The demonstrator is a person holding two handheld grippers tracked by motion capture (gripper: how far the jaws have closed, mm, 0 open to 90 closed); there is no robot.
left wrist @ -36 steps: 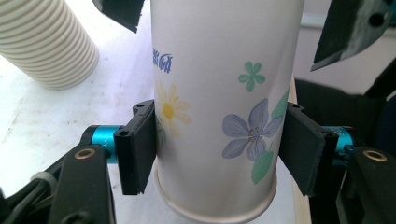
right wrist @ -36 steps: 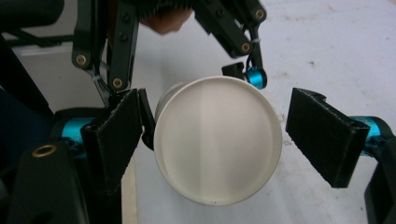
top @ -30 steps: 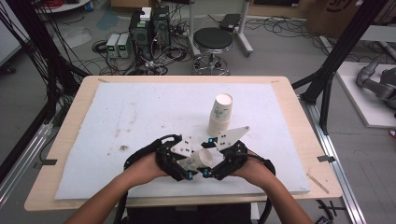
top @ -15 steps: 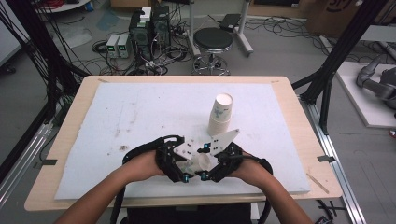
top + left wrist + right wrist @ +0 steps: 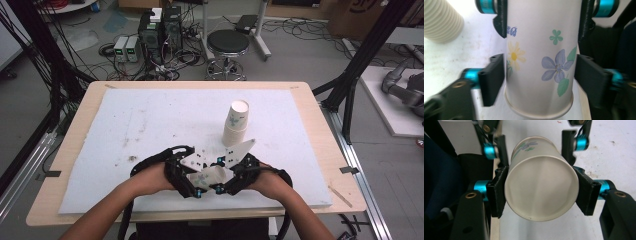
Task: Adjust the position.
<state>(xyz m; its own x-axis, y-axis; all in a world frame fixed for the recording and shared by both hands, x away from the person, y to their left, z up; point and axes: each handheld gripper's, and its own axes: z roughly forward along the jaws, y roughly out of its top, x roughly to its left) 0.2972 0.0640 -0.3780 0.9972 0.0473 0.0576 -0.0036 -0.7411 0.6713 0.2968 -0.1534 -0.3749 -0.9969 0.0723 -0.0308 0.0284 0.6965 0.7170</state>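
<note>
Two grippers are clamped on one flowered paper cup (image 5: 209, 176), held on its side just above the near edge of the worktop (image 5: 80, 150), on the near side of the stack of cups (image 5: 236, 123).

1. Left gripper (image 5: 537, 72): you have its jaws closed on the cup wall close to the rolled rim. The left gripper view shows the pads pressing the flowered wall from both sides, with the rim nearest the camera.

2. Right gripper (image 5: 541, 195): you have its jaws closed on the same cup at the base end. The right gripper view looks at the flat bottom disc, with a pad touching the wall on each side.

3. Reason for the double grip: with one gripper at each end, the cup cannot roll or sag, and you can pull or twist the ends against each other. Judged from the way it is held, this suits separating nested cups or checking that only a single cup is present. Whether a second cup sits inside cannot be told from these views.

4. Reason for the position: the cup is held clear of the stack, near but not touching it, so the grippers cannot knock the stack over. The stack stands upright, mouth up, farther back on the white mat (image 5: 150, 115).

5. Caution: the wall is thin. Keep the pad pressure light, since a firmer squeeze would likely dent the cup at either end.
</note>
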